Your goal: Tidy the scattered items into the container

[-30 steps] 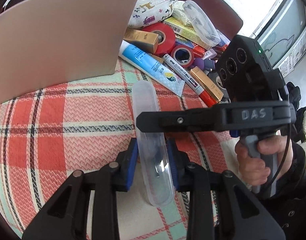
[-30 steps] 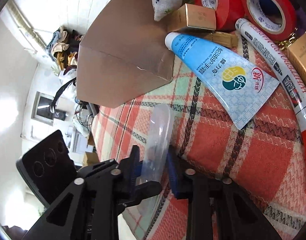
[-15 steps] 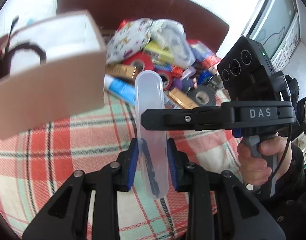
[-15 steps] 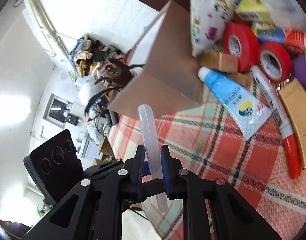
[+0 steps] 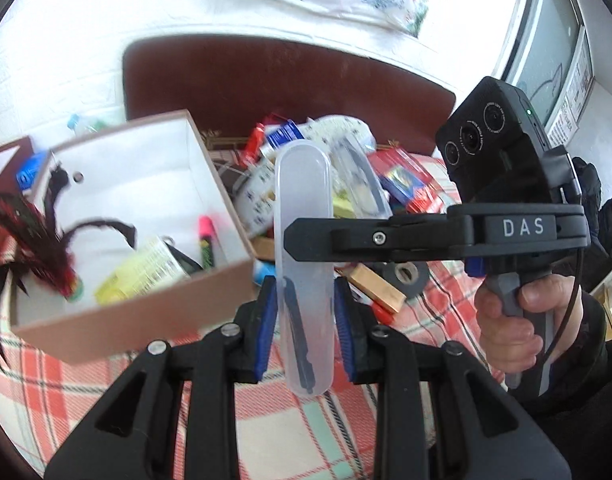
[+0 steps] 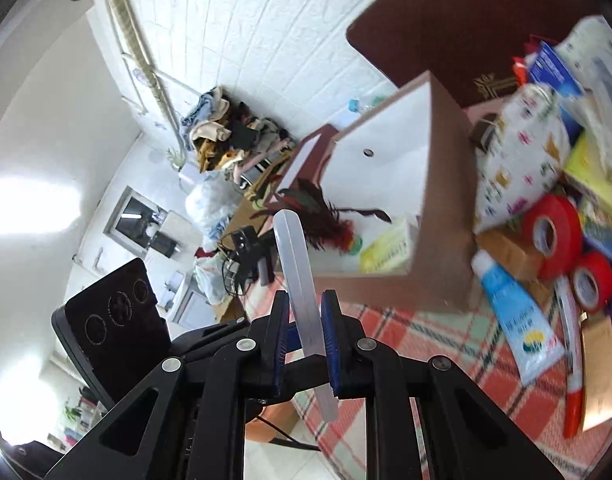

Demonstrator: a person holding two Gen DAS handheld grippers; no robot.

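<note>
At the left sits the open cardboard box [image 5: 137, 320] on the plaid tabletop [image 5: 85, 392], a feathered shuttlecock [image 5: 49, 256] and a pink highlighter [image 5: 207, 240] inside. The left hand-held gripper [image 5: 303, 328] is clamped on a clear plastic case [image 5: 303, 240], held in the air beside the box, its long axis pointing up and away. The right hand-held gripper [image 6: 303, 340] pinches the same case [image 6: 295, 264] edge-on. Farther right lie red tape rolls [image 6: 554, 236].

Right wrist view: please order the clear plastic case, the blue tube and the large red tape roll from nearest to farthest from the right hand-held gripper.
1. Clear plastic case, between the right hand-held gripper pads.
2. Blue tube, on the cloth, right.
3. Large red tape roll, farther right, in the pile.
</note>
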